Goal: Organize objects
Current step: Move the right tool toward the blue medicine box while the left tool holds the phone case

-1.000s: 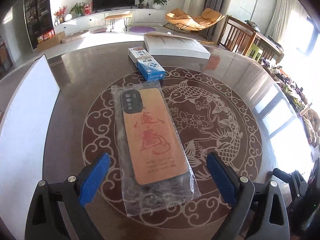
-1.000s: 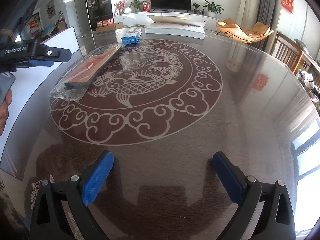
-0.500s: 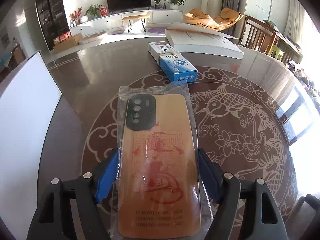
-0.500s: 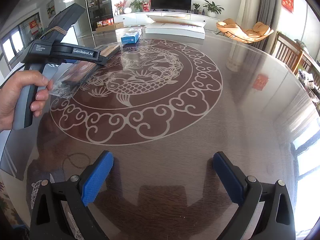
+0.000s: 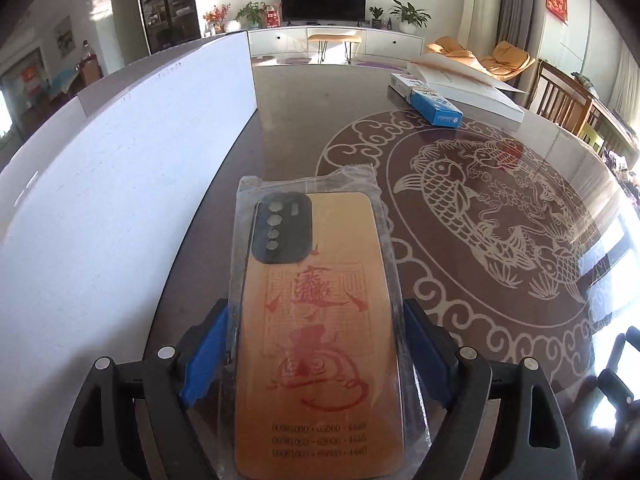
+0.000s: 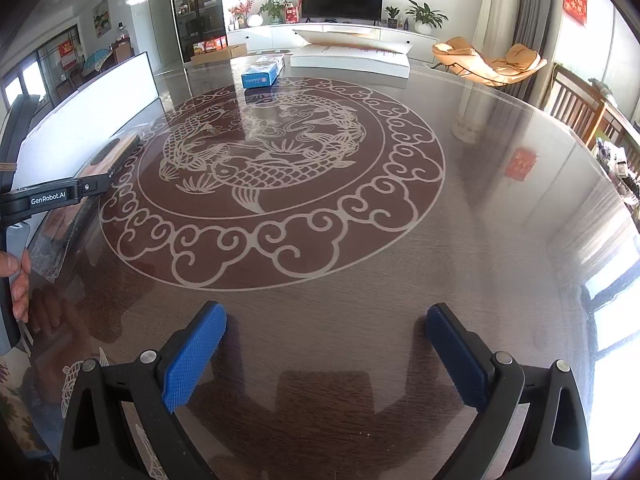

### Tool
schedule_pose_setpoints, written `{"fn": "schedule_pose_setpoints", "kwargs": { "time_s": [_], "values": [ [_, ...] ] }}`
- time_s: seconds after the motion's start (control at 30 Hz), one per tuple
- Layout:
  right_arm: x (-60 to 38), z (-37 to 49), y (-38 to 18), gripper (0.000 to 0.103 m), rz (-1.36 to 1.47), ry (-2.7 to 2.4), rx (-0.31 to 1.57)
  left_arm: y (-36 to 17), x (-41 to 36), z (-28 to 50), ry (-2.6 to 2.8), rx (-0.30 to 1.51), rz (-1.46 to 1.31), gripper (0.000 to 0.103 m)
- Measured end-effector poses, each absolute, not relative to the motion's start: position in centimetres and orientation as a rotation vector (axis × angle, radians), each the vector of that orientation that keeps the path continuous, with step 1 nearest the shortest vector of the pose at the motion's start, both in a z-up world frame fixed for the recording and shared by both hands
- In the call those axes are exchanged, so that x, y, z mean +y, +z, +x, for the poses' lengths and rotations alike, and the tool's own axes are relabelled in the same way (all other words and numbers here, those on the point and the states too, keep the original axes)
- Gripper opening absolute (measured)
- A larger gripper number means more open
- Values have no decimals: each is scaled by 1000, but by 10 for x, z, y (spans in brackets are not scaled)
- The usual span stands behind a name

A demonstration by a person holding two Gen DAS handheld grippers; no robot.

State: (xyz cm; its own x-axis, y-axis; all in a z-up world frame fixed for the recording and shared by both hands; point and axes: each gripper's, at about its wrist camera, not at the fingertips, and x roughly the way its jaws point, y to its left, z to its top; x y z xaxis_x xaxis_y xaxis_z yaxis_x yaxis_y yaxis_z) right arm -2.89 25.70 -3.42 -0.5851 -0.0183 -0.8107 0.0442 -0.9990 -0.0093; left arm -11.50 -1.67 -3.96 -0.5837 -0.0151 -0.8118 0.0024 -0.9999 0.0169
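As seen from the left wrist view, my left gripper (image 5: 316, 354) is clamped on the phone case (image 5: 316, 336), its blue pads (image 5: 206, 354) pressing the two long edges of the clear plastic sleeve (image 5: 362, 178) near the lower half. The phone case appears raised off the surface (image 5: 296, 120), its camera end pointing away from me, with the white board (image 5: 120, 184) just to its left and the fish medallion (image 5: 488, 216) to its right. Beyond the phone case, well apart, lie a blue box (image 5: 436, 106) and a large white book (image 5: 472, 90).

From the right wrist view, my right gripper (image 6: 324, 356) hangs with its pads wide apart and nothing between them, over bare surface (image 6: 500, 240) on the near side of the fish medallion (image 6: 264, 152). The left gripper (image 6: 86, 188) shows left of the medallion, carrying the phone case (image 6: 114, 152) beside the white board (image 6: 92, 100).

Judgement: the phone case is light, thin and fairly stiff, but the sleeve is slick and loose, so it could slide inside the wrap. An edge hold across the width near mid-length looks soundest; moderate pressure only, since hard squeezing may bow it.
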Motion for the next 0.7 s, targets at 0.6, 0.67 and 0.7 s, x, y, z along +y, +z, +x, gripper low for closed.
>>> {"fn": "schedule_pose_setpoints", "kwargs": {
  "time_s": [0.6,0.67,0.7],
  "values": [
    [258,-29,-36,103,1419,-2766,43,-46,-22,-120,-2751,24,1412,103],
    [258,-29,-36,103,1419,-2766,43,-46,-22,-120,-2751,24,1412,103],
    [258,-29,-36,103,1419,-2766,43,-46,-22,-120,-2751,24,1412,103]
  ]
}}
